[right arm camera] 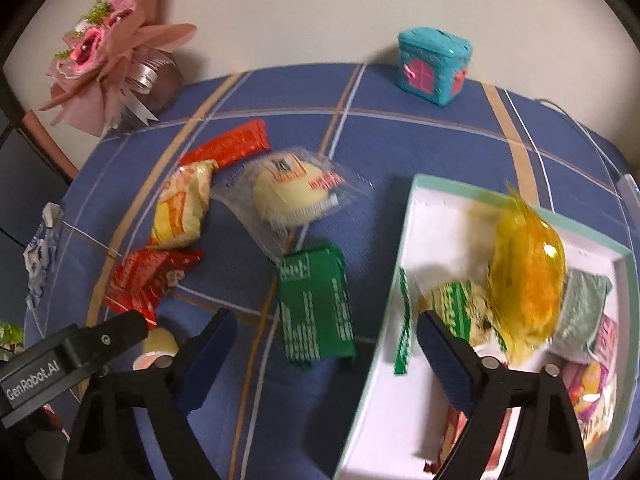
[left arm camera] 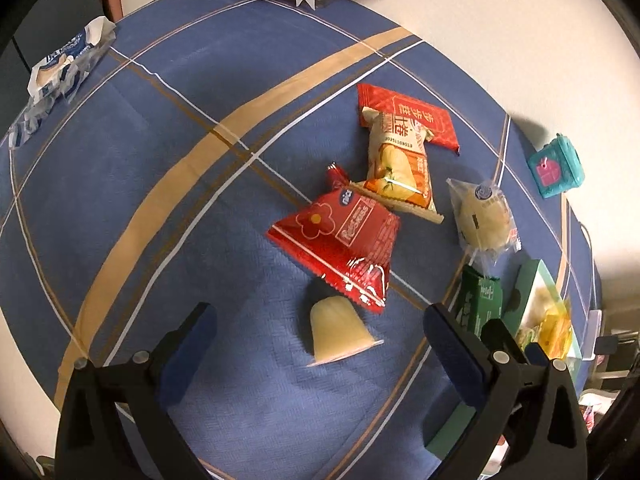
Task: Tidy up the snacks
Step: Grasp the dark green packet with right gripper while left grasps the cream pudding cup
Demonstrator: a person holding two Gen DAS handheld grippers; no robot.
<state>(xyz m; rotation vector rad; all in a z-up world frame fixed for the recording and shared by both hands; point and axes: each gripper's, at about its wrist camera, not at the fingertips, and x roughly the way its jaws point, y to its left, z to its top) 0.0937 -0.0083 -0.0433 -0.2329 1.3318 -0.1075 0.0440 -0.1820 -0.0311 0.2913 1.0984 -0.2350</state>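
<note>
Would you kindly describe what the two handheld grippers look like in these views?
Both the left gripper and the right gripper have matte black angular plastic frames with two fingers, each lined inside with a dark blue pad and fixed by small silver rivets. From the right view, the left gripper's side reads "GenRobot.AI" in white. No sleeves or cables show.

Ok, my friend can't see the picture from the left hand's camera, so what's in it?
The left gripper hangs open over a small pale yellow jelly cup lying on a blue checked tablecloth. Just beyond it lie a shiny red snack packet, an orange and cream packet and a clear-wrapped pale bun.
</note>
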